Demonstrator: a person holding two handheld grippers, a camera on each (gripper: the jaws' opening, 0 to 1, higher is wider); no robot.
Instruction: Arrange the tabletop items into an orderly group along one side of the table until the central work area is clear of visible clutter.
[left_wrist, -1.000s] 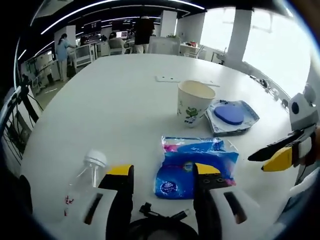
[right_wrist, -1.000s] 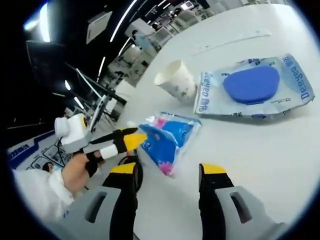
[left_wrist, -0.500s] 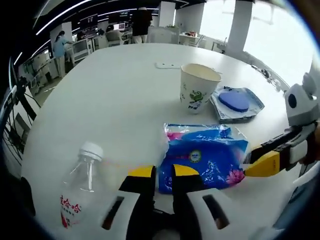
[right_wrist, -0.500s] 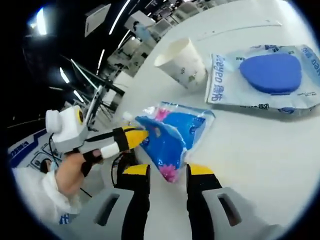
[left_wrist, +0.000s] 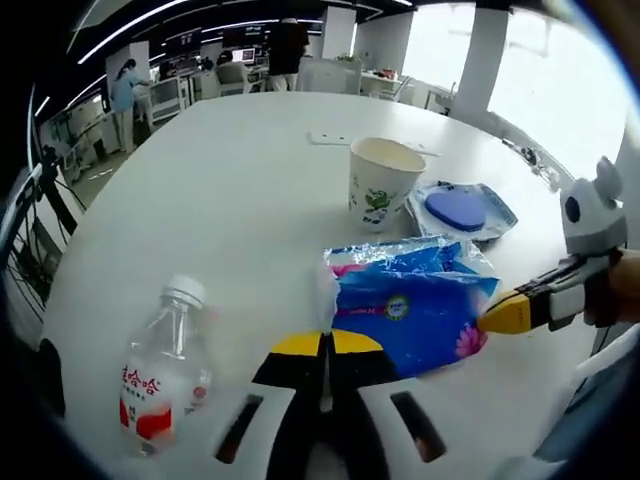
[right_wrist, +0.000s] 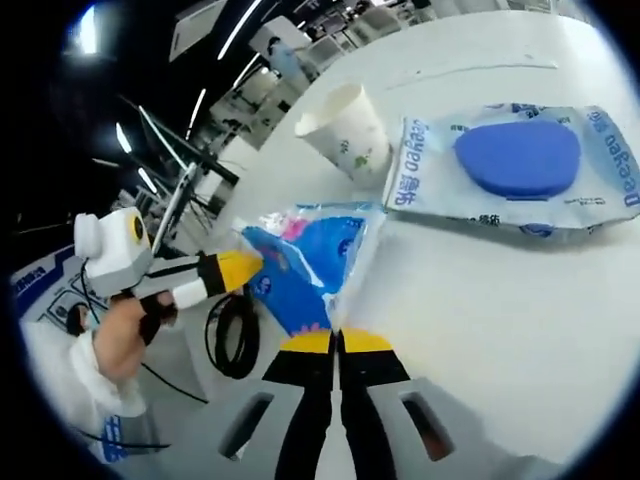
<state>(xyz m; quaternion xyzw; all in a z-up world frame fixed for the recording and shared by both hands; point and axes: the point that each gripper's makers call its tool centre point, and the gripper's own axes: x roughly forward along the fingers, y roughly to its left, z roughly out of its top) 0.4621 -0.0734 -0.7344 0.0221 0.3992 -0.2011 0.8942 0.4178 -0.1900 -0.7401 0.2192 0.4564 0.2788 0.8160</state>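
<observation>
Both tongs on tissue pack

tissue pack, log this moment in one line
left gripper: shut on tissue pack | right gripper: shut on tissue pack | pack: raised off table | cup, bottle: upright

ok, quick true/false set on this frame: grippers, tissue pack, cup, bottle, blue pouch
1. Both grippers are shut on the blue tissue pack. True: the left gripper and the right gripper each pinch an edge of it.
2. The paper cup lies on its side. False: it stands upright.
3. The water bottle stands capped on the table. True.
4. The pouch with the blue pad sits inside the cup. False: it lies flat on the table beside it.
</observation>
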